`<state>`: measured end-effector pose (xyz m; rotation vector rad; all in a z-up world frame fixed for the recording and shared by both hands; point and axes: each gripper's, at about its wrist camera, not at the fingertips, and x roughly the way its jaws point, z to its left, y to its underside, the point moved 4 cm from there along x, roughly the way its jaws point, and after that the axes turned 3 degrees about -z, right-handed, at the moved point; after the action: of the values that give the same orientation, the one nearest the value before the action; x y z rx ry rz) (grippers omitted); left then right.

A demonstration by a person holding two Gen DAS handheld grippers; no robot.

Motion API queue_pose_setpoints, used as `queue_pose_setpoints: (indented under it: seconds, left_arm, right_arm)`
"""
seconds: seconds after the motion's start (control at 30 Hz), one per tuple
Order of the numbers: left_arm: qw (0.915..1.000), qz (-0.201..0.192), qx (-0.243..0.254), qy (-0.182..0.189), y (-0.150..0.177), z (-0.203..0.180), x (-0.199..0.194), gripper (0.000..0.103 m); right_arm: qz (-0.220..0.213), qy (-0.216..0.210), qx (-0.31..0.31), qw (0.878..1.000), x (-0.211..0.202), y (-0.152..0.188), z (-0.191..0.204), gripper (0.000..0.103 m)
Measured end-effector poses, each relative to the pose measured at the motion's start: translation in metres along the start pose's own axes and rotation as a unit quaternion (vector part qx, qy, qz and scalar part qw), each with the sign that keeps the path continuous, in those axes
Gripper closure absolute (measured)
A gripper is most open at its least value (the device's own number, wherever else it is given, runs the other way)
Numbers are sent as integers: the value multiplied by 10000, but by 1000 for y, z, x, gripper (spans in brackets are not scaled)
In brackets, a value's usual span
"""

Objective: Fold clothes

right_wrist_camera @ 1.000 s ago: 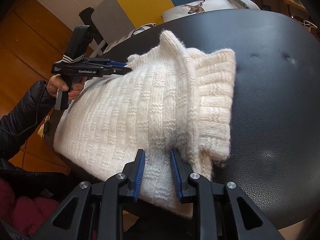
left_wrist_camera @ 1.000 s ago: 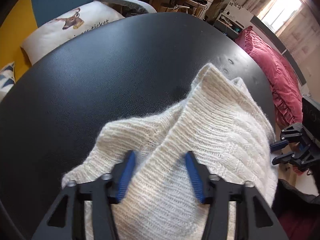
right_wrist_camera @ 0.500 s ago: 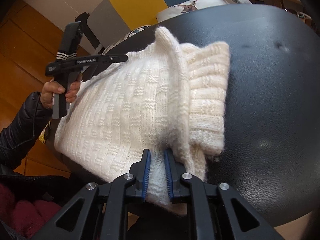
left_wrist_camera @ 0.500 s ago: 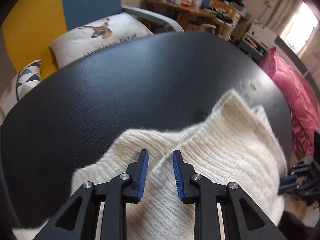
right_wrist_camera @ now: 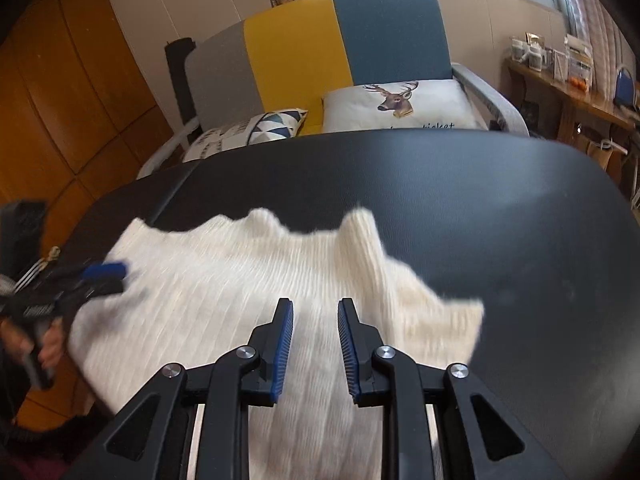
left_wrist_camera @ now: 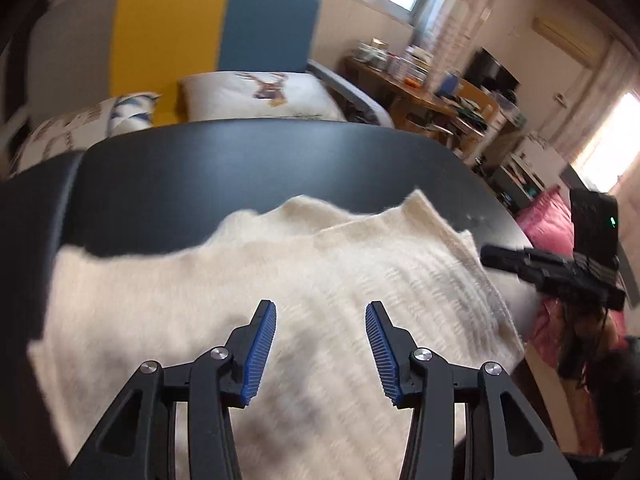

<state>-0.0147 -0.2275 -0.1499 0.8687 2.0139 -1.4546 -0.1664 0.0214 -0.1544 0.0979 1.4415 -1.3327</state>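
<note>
Two grippers over one cream knit sweater point(left_wrist_camera: 280, 304), spread in rumpled layers across the near half of the black table point(right_wrist_camera: 460, 184), far edge wavy. Left gripper point(left_wrist_camera: 321, 350) wide apart, right gripper point(right_wrist_camera: 315, 350) less parted, both empty above the knit. Probably poised so as to pinch the near edge for a fold.

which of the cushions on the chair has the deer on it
The white cushion on the chair's blue side, nearest the grey armrest. The other cushion, left of it, has blue triangles instead.
</note>
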Motion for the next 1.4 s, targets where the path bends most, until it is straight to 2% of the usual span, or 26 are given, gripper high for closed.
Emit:
queue_pose_setpoints:
  seconds: [0.07, 0.17, 0.23, 0.3, 0.37, 0.5, 0.6, 0.7, 0.77, 0.83, 0.97, 1.03, 1.13, 1.23, 1.27, 1.33, 1.4]
  left_arm:
    - [9993, -118, -286, -194, 13, 19, -13, 55]
    - [9954, -242, -741, -559, 26, 59, -25, 53]
    - [9907, -162, -1084, -806, 38, 85, -25, 53]
    - [9867, -69, -1300, -978, 51, 105, -23, 53]
    - [9860, -120, -1423, -863, 60, 114, -21, 54]
    - [9864, -210, -1358, -901, 61, 111, -21, 54]
    - [9835, -334, -1652, -663, 61, 114, -30, 54]
    - [9754, -579, -2112, -269, 59, 126, -59, 53]
    - [9692, -757, -2324, -297, 64, 141, -82, 52]
    - [9639, -841, -2504, -327, 75, 156, -102, 52]
    - [9626, -756, -2562, -452, 108, 168, -123, 51]
    - [9620, -653, -2617, -432, 123, 169, -122, 51]
    - [9591, -592, -2761, -205, 136, 167, -118, 51]
    - [9528, -686, -2950, 202, 134, 165, -111, 44]
    - [9495, -660, -3044, 375, 133, 168, -106, 38]
    - [9429, -590, -3207, 680, 129, 174, -97, 35]
    - [9433, -394, -3206, 769, 125, 180, -85, 35]
  right_arm:
    - [219, 93, 94, 9997, 23, -12, -10, 80]
    - [632, 379, 306, 9968, 54, -10, -28, 80]
    - [837, 550, 420, 9941, 68, -6, -38, 81]
    - [799, 559, 529, 9938, 71, -1, -44, 83]
    - [733, 556, 627, 9938, 71, 2, -46, 83]
    - [636, 764, 451, 9940, 72, 5, -41, 83]
    - [563, 914, 293, 9938, 72, 6, -37, 83]
    - [545, 829, 363, 9944, 70, 5, -41, 82]
    - [511, 831, 487, 9940, 60, 3, -43, 82]
    - [208, 843, 514, 9949, 40, 0, -38, 80]
    - [-191, 427, 863, 9952, -5, 15, -37, 78]
    - [-266, 223, 1204, 9921, -24, 32, -41, 78]
    - [-292, 187, 1447, 9889, -47, 59, -45, 78]
    - [-233, 241, 1429, 9892, -62, 82, -36, 78]
    - [-211, 273, 1409, 9894, -65, 86, -33, 78]
    - [-157, 233, 1386, 9900, -66, 92, -26, 78]
    - [-79, 133, 1339, 9909, -62, 93, -17, 78]
